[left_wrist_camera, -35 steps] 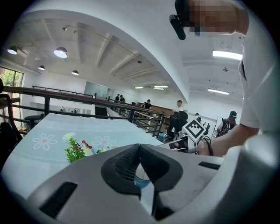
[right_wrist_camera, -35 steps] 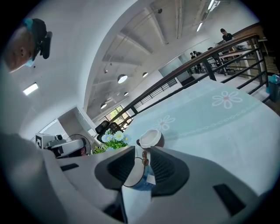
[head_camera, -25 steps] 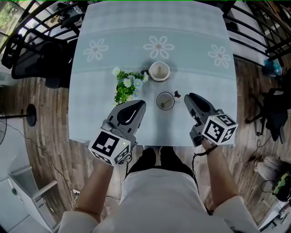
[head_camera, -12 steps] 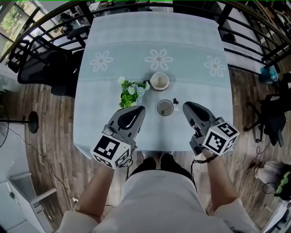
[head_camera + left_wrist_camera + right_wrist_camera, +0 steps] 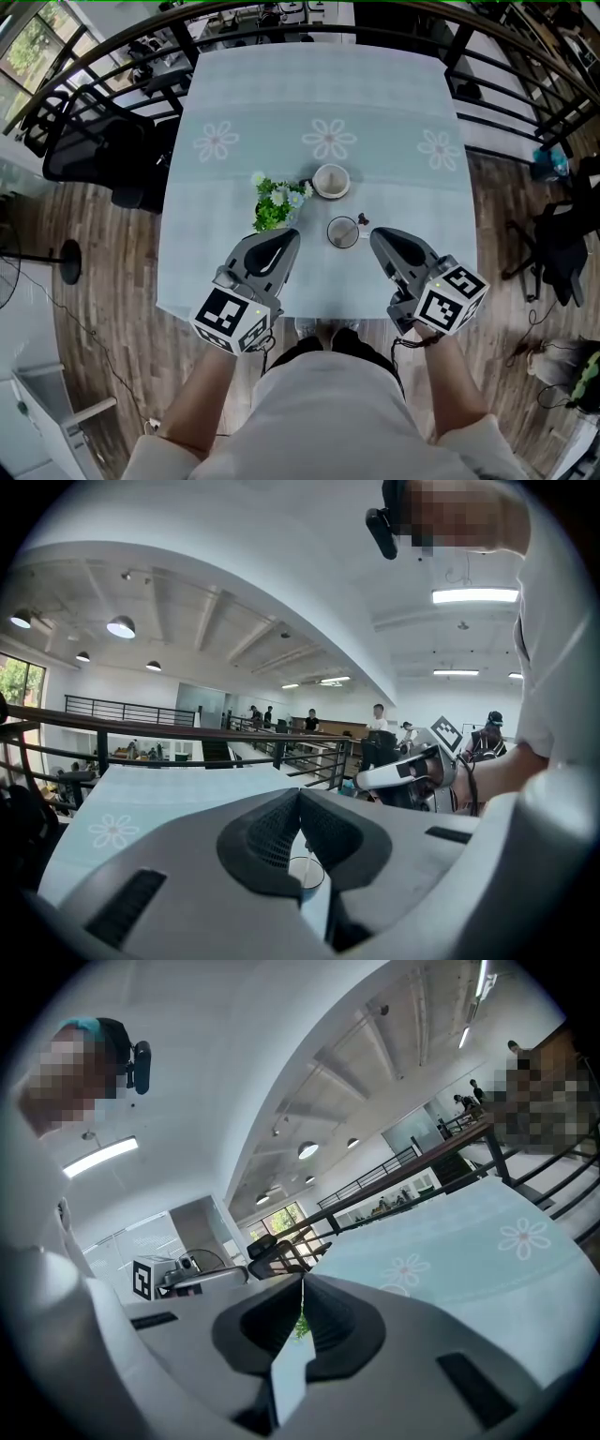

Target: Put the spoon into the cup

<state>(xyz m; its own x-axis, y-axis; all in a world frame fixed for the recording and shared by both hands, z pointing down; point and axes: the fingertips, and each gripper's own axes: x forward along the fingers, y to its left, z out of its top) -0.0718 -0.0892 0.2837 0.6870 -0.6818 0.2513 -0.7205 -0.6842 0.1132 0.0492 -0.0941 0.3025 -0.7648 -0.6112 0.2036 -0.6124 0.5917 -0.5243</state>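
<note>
The left gripper (image 5: pixel 291 236) and the right gripper (image 5: pixel 375 236), both with jaws together and empty, are hovering beside the cup (image 5: pixel 343 232), which is standing between their tips, nearer the right one, with what seems the spoon (image 5: pixel 362 221) leaning out toward the far right.

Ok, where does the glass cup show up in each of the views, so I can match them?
Head view: the cup is at centre, on the tablecloth, towards its near edge.
Left gripper view: the cup is low centre, seen through the gap between the jaws.
Right gripper view: not in it.
Shared landmark: the tablecloth's flower print.
</note>
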